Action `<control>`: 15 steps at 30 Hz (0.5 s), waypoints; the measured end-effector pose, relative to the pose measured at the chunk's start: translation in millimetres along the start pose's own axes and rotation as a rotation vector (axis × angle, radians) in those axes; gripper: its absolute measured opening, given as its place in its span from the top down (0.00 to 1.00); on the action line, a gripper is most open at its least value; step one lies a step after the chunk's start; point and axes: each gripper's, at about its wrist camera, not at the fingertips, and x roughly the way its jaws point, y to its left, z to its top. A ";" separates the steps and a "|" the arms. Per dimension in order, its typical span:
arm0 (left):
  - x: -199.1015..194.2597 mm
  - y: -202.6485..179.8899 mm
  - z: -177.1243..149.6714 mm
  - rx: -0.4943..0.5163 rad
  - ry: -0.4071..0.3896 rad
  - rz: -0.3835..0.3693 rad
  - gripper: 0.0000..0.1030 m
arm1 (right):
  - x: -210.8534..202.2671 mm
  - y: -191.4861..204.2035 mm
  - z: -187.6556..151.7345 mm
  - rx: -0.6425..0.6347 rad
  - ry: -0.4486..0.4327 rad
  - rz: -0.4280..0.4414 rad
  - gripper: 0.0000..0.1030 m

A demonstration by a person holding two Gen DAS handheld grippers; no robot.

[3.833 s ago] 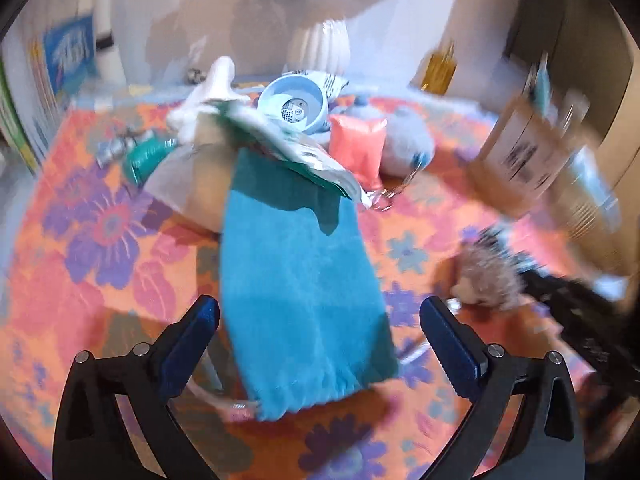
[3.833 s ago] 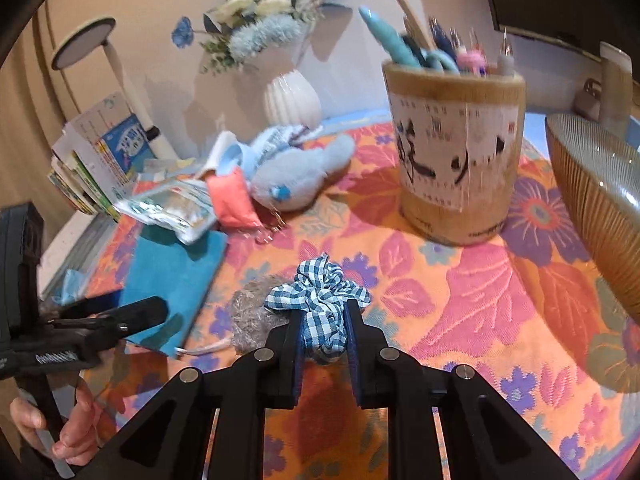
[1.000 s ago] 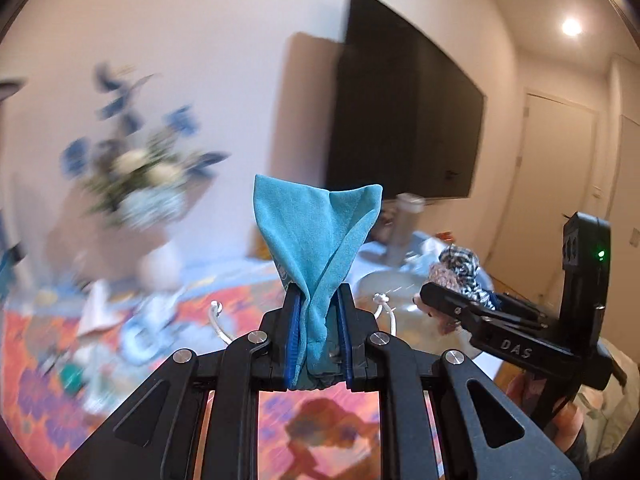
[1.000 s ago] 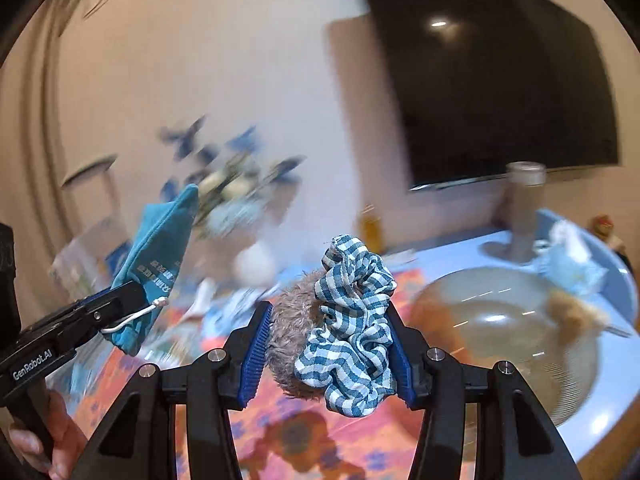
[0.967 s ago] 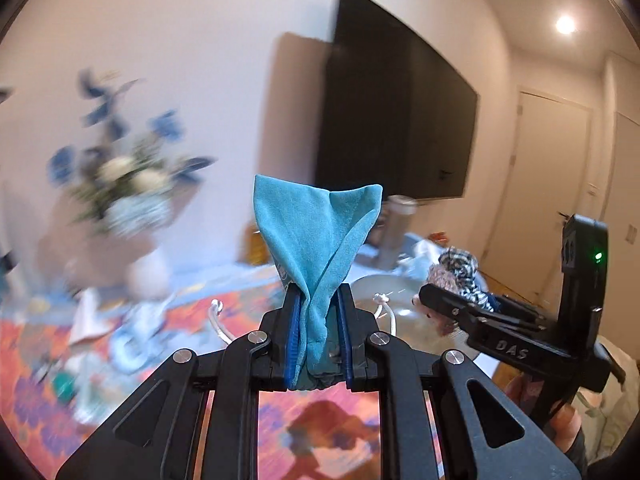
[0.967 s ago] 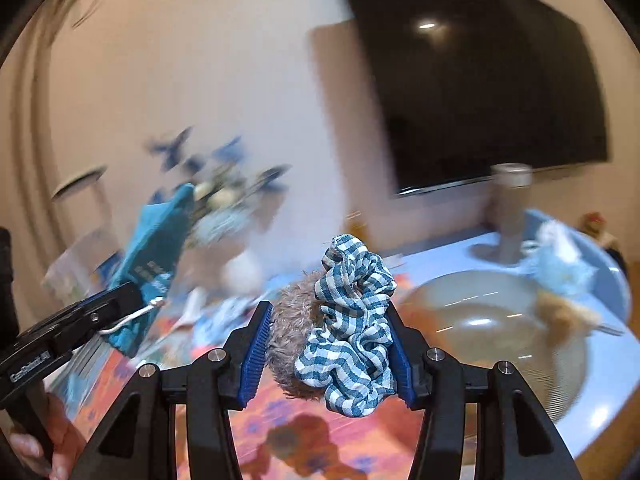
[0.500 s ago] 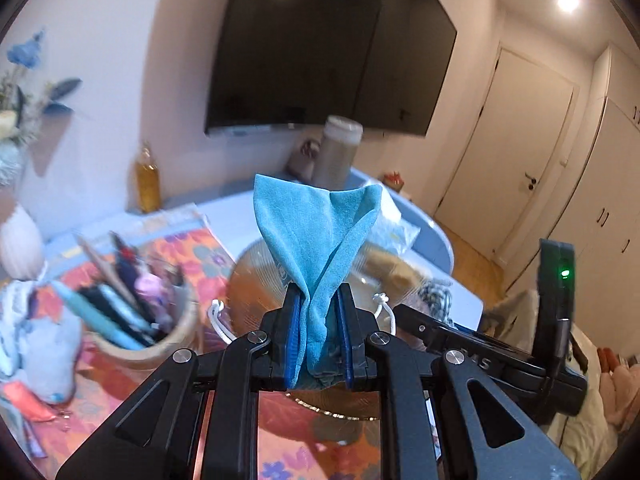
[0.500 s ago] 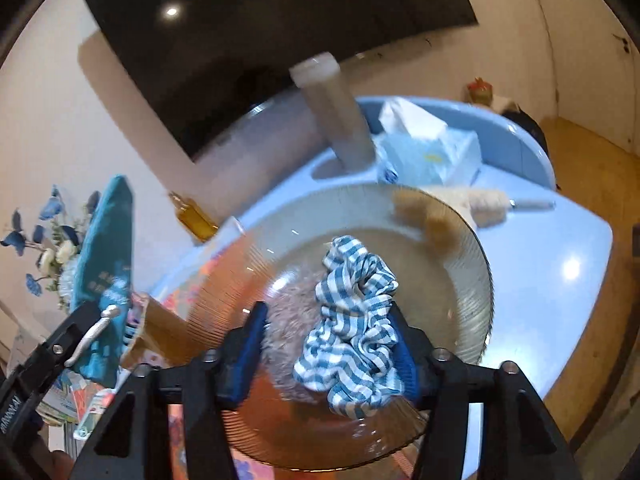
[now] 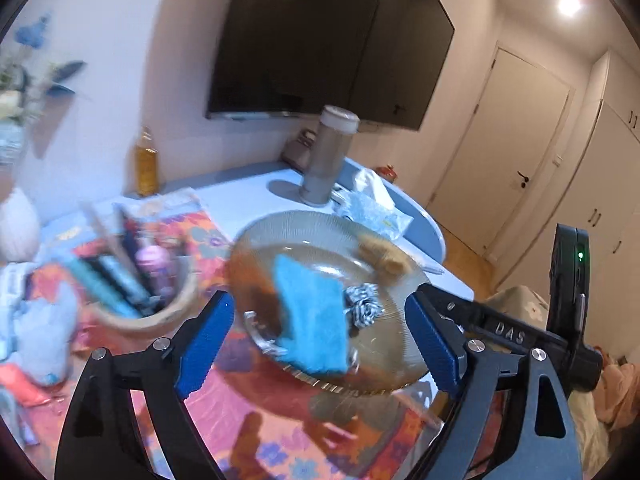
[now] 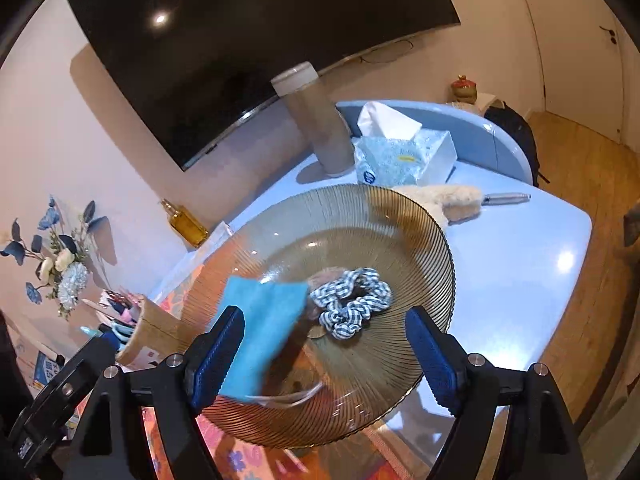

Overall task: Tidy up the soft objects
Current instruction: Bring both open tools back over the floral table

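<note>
A ribbed amber glass bowl (image 9: 304, 220) (image 10: 400, 208) lies below both grippers. A teal cloth (image 9: 312, 316) (image 10: 260, 332), blurred, lies loose over the bowl's near side. Beside it in the bowl are a blue checked scrunchie (image 9: 362, 308) (image 10: 352, 300) and a brown furry tuft (image 10: 324, 280) partly under it. My left gripper (image 9: 318, 340) hangs above the bowl, its jaws opening, the pads clear of the cloth. My right gripper (image 10: 324, 360) is also opening over the bowl, with nothing touching its pads. One of its fingers (image 9: 496, 328) reaches in from the right in the left wrist view.
A wooden pen holder (image 9: 152, 280) (image 10: 148, 328) stands left of the bowl on the flowered cloth. Behind the bowl are a tall cylinder (image 10: 316, 120), a tissue box (image 10: 404, 152) and a fluffy duster (image 10: 440, 196). A grey plush toy (image 9: 44, 320) lies far left.
Both grippers sank toward the bowl and opened. The teal cloth left the left jaws, and the scrunchie with the furry tuft left the right jaws; all now lie in the bowl.
</note>
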 end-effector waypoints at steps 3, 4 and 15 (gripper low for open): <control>-32.6 10.3 -5.2 -0.010 -0.043 0.021 0.15 | -9.0 21.1 -5.5 -0.036 -0.006 0.043 0.21; -46.8 15.2 -7.7 -0.016 -0.061 0.033 0.15 | -10.9 27.8 -7.1 -0.050 -0.005 0.055 0.21; -205.4 118.3 -66.1 -0.239 -0.239 0.279 0.01 | -25.2 155.3 -77.1 -0.355 0.042 0.288 0.20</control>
